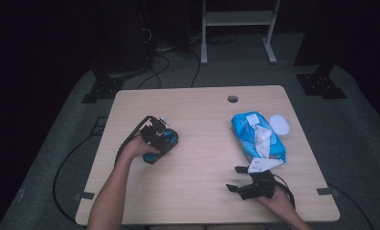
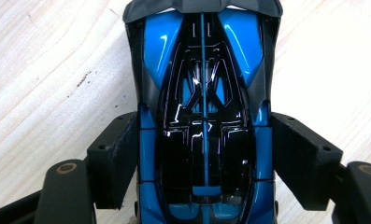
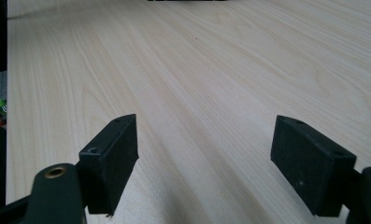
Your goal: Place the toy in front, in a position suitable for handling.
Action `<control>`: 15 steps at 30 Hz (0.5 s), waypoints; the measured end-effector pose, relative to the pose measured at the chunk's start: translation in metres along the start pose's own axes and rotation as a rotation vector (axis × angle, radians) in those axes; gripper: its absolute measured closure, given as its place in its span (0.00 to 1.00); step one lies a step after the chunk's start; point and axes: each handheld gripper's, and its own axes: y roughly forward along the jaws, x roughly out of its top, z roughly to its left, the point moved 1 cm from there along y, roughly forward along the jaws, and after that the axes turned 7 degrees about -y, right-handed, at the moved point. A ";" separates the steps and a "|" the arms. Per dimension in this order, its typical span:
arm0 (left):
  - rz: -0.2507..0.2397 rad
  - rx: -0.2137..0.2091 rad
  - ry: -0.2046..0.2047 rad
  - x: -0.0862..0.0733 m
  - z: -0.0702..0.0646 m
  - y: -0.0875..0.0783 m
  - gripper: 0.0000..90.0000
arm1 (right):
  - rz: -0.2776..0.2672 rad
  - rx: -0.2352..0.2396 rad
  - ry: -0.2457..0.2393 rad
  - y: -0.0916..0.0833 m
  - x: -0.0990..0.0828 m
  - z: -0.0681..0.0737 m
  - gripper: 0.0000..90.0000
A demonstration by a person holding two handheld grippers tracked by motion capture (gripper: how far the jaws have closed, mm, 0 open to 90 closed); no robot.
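So the left hand-held gripper (image 2: 204, 154) is clamped down over a glossy blue-and-black plastic toy car (image 2: 203, 116), one black pad (image 2: 115, 161) snug against each flank of the body, pinching it across the middle from above. Makes sense to grab it there, since that's the narrow waist of the car and the sides are fairly flat, so my guess is it won't squirt out. From up high you can see the car (image 1: 164, 142) sitting on the left half of the light wood desk (image 1: 197, 191), with the left hand (image 1: 139, 147) wrapped round the gripper body and its cable looping off behind. I honestly can't tell whether the wheels are on the wood or just off it. The right hand-held gripper (image 3: 204, 163) is doing nothing much: jaws spread wide, nothing between them, pointing low across bare desk toward the left side, probably just parked out of the way. In the high view it (image 1: 239, 179) rests near the front right edge, close to a blue-and-white soft pack of wipes (image 1: 258, 136) with a white sheet poking out the top. Next to the pack there's a small white round thing (image 1: 279, 124), maybe a lid; too blurry to call. The car's nose and tail are both cut off in the left gripper view.
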 end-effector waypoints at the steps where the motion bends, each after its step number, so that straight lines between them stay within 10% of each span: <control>1: 0.014 0.006 0.022 0.001 -0.001 0.001 0.29 | 0.000 -0.001 -0.001 0.000 0.000 0.000 0.25; 6: 0.095 0.030 0.093 0.002 -0.005 0.007 0.23 | -0.001 0.000 -0.002 0.000 0.000 0.000 0.25; 15: 0.166 0.017 0.062 0.004 -0.002 0.009 0.25 | -0.003 0.000 -0.002 -0.001 0.000 0.000 0.25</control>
